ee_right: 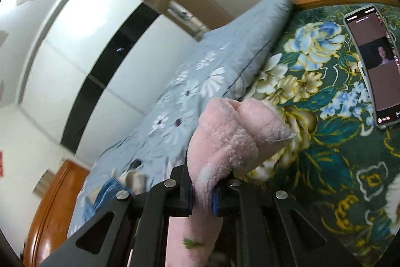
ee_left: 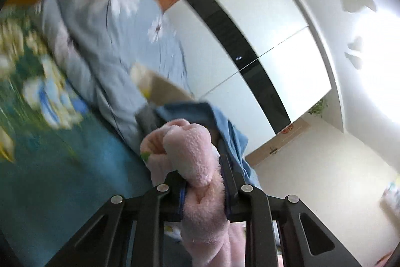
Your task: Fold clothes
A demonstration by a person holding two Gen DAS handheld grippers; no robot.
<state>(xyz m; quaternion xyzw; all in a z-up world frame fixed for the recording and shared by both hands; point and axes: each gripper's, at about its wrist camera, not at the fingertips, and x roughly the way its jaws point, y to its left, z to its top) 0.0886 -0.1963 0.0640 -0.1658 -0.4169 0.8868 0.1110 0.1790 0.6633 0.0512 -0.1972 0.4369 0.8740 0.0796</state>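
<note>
- while both grippers hold the garment up off the bed, the big green floral bedspread (ee_right: pixel 325 167) fills the right of the right wrist view and the near left of the left wrist view, with a grey-blue flowered quilt (ee_right: pixel 200 81) heaped along its far side toward the white wardrobe (ee_right: pixel 75 54).
- pink fleece garment (ee_right: pixel 232 131): it is raised above the bedspread, bunched at each grip and hanging down below the fingers; in my judgement this is the lift-and-spread step before the first fold.
- left gripper (ee_left: pixel 205 194): fingers pinching a thick roll of the fleece, which bulges out past the tips.
- right gripper (ee_right: pixel 202 194): fingers pressed nearly together on a thinner fold of the same fleece.
- to do it well, i would keep both pinches firm, draw the hands apart until the cloth hangs flat, and level the top edge.
- phone (ee_right: pixel 370 66): lying at the far right on the bedspread; lay the garment down well apart from it.
- blue cloth (ee_left: pixel 225 126) sits just beyond the left grip; avoid snagging it.
</note>
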